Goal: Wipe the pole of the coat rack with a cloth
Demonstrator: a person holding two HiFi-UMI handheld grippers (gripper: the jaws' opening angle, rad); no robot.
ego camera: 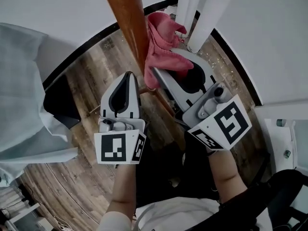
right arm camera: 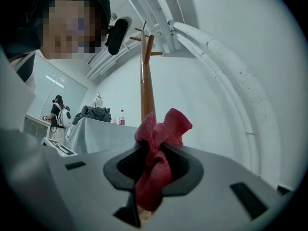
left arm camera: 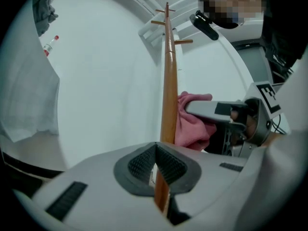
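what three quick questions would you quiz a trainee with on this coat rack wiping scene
1. True or false: the left gripper is shut on the pink cloth.
2. Multiple choice: what does the right gripper hold between its jaws? A a sponge; B the pink cloth; C nothing.
3. Short answer: what does the left gripper clamp?

Key: 1 false; 2 B; 3 the coat rack pole.
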